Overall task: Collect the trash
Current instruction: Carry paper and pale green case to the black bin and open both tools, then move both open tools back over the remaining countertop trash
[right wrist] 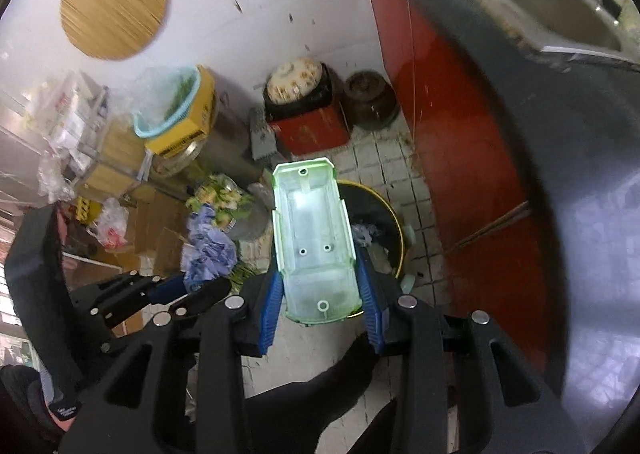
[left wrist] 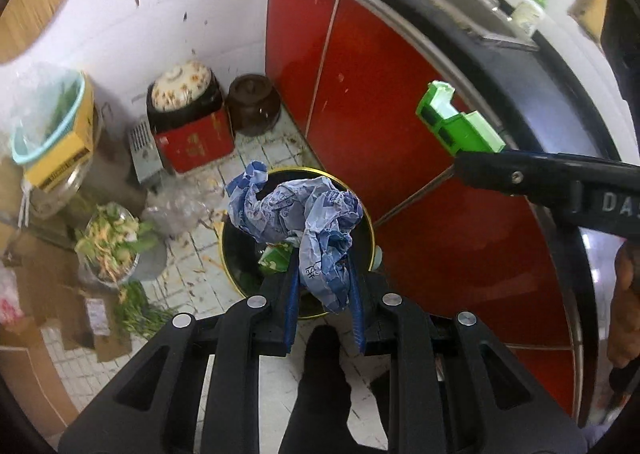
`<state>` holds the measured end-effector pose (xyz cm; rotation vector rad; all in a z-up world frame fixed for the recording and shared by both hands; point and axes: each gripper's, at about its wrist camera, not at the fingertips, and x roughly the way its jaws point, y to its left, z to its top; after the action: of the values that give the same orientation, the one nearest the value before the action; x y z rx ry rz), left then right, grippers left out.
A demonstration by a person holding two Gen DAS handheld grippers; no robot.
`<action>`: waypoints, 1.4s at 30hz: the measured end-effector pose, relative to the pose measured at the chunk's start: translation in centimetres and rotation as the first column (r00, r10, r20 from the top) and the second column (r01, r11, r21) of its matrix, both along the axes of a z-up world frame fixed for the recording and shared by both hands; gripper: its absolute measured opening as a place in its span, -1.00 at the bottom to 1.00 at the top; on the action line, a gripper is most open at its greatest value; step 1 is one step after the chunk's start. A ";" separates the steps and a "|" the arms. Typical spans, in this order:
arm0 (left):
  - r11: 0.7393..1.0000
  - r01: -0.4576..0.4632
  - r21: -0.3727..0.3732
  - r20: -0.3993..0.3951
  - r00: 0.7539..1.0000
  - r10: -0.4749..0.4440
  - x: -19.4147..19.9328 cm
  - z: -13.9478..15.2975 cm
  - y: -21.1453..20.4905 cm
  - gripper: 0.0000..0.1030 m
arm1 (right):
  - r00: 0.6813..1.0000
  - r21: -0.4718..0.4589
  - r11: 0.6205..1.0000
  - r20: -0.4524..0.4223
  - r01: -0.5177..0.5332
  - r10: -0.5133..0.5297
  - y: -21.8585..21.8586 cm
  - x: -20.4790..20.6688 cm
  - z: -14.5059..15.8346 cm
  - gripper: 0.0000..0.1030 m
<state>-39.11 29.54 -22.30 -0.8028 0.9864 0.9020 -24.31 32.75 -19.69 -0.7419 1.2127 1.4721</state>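
Two pieces of trash hang over the black bin [left wrist: 236, 274]: the left gripper [left wrist: 324, 286] pinches a crumpled blue wrapper [left wrist: 304, 214], light and floppy (any fold gives purchase). The right gripper [right wrist: 320, 294] clamps a stiff, hollow green plastic shell [right wrist: 314, 238] by its long side walls, likely slippery.

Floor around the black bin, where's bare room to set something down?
Bare tile lies between the black bin and the red cabinet doors, and nearer the camera below the bin. Left is crowded: vegetable-scrap bowl, cardboard, red box, brown jar.
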 end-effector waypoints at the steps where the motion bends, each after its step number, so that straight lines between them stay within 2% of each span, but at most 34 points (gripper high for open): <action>1: 1.000 -0.001 -0.004 -0.005 1.000 0.001 0.0 -0.8 0.3 -0.60 | 1.000 -0.018 1.000 0.001 -0.004 0.004 0.6 -0.2 -0.9 -0.31; 8: 0.999 -0.001 -0.042 0.001 1.000 0.001 0.1 -4.4 1.6 -0.60 | 1.000 -0.098 0.995 -0.001 -0.031 0.031 2.8 -0.9 -5.3 -0.31; 12: 0.999 0.007 -0.045 0.007 1.000 -0.006 0.1 -5.3 1.8 -0.59 | 0.999 -0.101 0.994 -0.006 -0.034 0.034 3.6 -0.9 -6.4 -0.30; 13: 0.999 0.011 -0.040 0.010 1.000 -0.010 0.1 -5.3 1.8 -0.54 | 0.999 -0.097 0.995 -0.004 -0.034 0.034 3.8 -0.9 -6.5 -0.28; 14: 0.999 0.010 -0.042 0.010 1.000 -0.010 0.0 -5.4 1.8 -0.42 | 0.999 -0.093 0.995 -0.007 -0.035 0.034 3.9 -0.8 -6.6 -0.16; 15: 0.999 0.008 -0.046 0.007 1.000 -0.008 0.0 -5.6 1.9 0.03 | 0.999 -0.101 0.994 -0.013 -0.033 0.032 4.1 -0.8 -6.9 0.28; 16: 0.999 -0.001 -0.032 -0.005 1.000 0.001 -0.2 -5.5 1.8 0.30 | 0.999 -0.101 0.994 -0.016 -0.030 0.029 4.2 -0.8 -7.0 0.42; 21: 1.000 -0.018 -0.024 -0.003 1.000 0.018 -0.9 -5.2 1.6 0.33 | 0.999 -0.091 0.995 -0.017 -0.033 0.032 4.1 -0.8 -6.8 0.42; 24: 1.000 -0.025 -0.011 -0.003 1.000 0.025 -1.2 -4.5 1.3 0.45 | 0.999 -0.090 0.995 -0.015 -0.032 0.031 3.7 -0.7 -6.4 0.43; 27: 1.000 -0.021 0.001 -0.003 1.000 0.021 -1.1 -3.1 1.0 0.57 | 1.000 -0.079 0.997 -0.016 -0.018 0.017 2.7 -0.3 -5.1 0.49; 29: 1.000 0.000 0.030 0.002 1.000 0.000 -0.4 -1.4 0.4 0.66 | 1.000 -0.041 0.999 -0.019 0.006 -0.006 1.4 0.7 -3.1 0.49; 31: 0.997 0.044 0.068 0.001 0.999 -0.044 0.8 0.5 -0.1 0.80 | 0.999 0.004 0.999 -0.010 0.041 -0.041 -0.2 2.2 -0.6 0.55; 32: 0.993 0.072 0.088 0.000 0.997 -0.073 1.6 1.5 -0.4 0.80 | 0.997 0.030 0.997 -0.008 0.075 -0.075 -1.2 3.3 0.9 0.63; 35: 0.978 0.169 0.126 0.010 0.985 -0.172 4.5 4.1 -1.4 0.86 | 0.982 0.098 0.978 0.004 0.185 -0.186 -5.0 7.4 5.1 0.67; 38: 0.943 0.290 0.165 0.034 0.954 -0.299 8.9 6.6 -3.2 0.86 | 0.953 0.136 0.947 0.048 0.290 -0.298 -9.3 11.7 8.1 0.68; 41: 0.889 0.415 0.194 0.063 0.899 -0.433 14.3 8.8 -5.5 0.86 | 0.880 0.188 0.876 0.093 0.445 -0.467 -16.0 17.6 11.2 0.68; 42: 0.863 0.464 0.200 0.076 0.871 -0.485 16.5 9.4 -6.5 0.86 | 0.856 0.197 0.853 0.100 0.482 -0.507 -17.8 19.1 11.8 0.68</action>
<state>-22.61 22.99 -12.88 -0.4257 0.9239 0.4924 -5.24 14.94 -7.84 -0.3741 1.0511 1.0476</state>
